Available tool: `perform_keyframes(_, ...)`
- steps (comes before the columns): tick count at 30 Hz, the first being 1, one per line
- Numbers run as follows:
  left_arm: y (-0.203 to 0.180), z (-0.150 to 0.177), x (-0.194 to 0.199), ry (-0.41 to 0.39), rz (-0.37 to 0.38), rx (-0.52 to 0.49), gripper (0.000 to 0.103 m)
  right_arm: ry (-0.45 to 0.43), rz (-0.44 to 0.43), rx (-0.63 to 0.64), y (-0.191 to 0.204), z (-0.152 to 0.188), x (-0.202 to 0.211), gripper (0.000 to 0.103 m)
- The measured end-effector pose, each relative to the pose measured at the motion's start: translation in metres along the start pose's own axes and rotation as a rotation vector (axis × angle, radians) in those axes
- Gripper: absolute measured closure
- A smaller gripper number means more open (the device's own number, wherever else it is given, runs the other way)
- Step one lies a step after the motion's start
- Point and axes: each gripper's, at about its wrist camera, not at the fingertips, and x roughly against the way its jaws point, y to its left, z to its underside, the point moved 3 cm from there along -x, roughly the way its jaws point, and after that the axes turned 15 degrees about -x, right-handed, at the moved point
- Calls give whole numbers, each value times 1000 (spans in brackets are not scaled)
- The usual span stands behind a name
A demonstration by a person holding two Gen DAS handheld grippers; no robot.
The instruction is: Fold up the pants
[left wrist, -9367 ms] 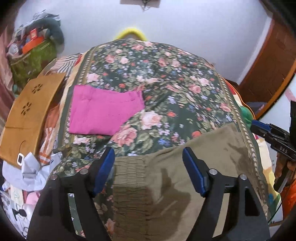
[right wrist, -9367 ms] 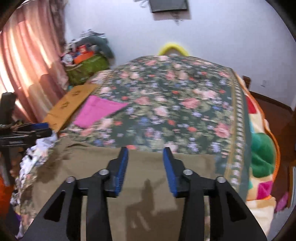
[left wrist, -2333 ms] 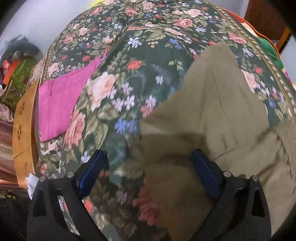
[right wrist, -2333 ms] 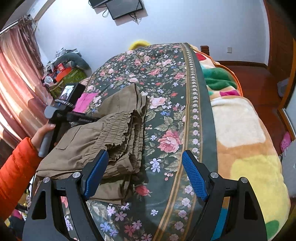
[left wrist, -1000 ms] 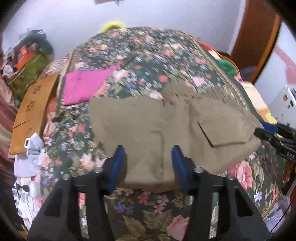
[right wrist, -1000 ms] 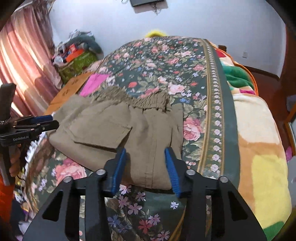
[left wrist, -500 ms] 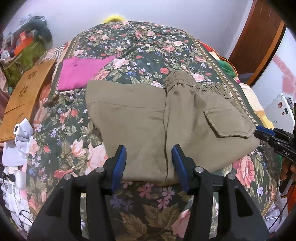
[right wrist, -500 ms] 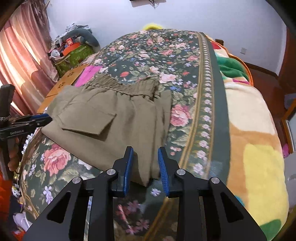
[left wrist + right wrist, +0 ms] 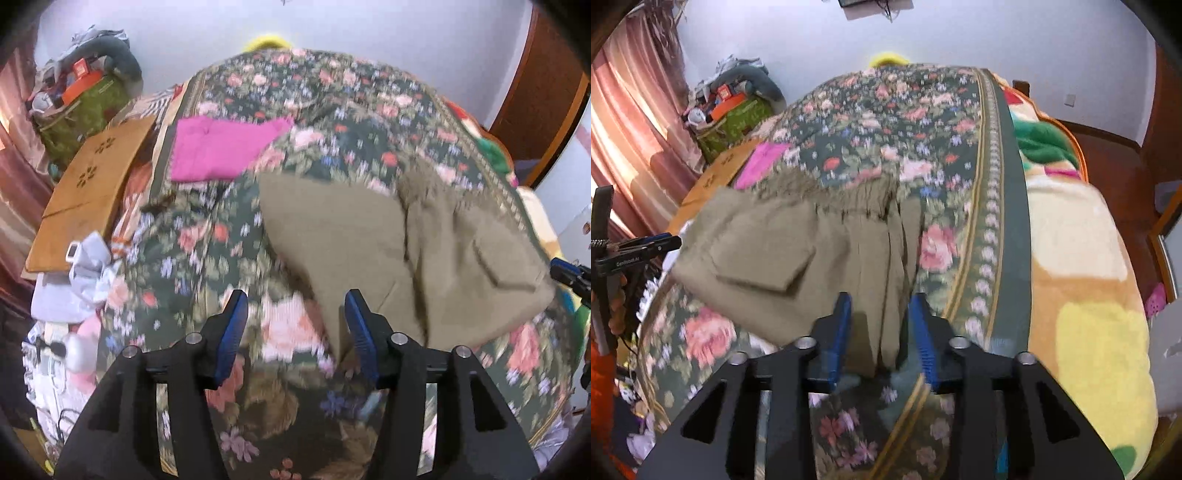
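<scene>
Olive pants lie folded on the flowered bedspread, cargo pocket facing up. My left gripper is open over the bare bedspread just left of the pants, with its right fingertip at their edge. My right gripper straddles the near right edge of the pants. Its jaws are opening, and pleated cloth lies loose between the pads. Each gripper shows in the other's view: the left gripper and the right gripper.
A folded pink cloth lies at the bed's far left. A brown board, a green bag and clutter stand left of the bed. A patchwork blanket hangs over the right side. A curtain hangs at left.
My left gripper slid left off the pants' near edge onto the bedspread and widened a little. My right gripper's jaws narrowed on the pants' edge, then spread again.
</scene>
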Motion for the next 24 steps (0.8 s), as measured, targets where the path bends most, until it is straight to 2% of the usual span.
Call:
perform_keyframes(1, 2, -8, 1, -15, 7, 0, 48, -12, -3, 1, 2, -6, -1, 61)
perform_keyframes(7, 3, -46, -13, -42, 76, 16, 47, -19, -22, 34, 15, -38, -18, 60)
perform_keyframes(13, -4, -66, -55, 16, 158, 14, 47, 79, -18, 46, 14, -57, -63, 60)
perform_keyframes(17, -4, -64, -80, 65, 159, 5, 47, 173, -18, 46, 8, -54, -89, 60)
perform_keyframes(21, 2, -57, -95, 94, 109, -11, 47, 192, -20, 81, 4, -48, -96, 63)
perform_keyframes(24, 10, -53, -100, 106, -17, -36, 47, 197, -21, 83, 4, -47, -98, 67)
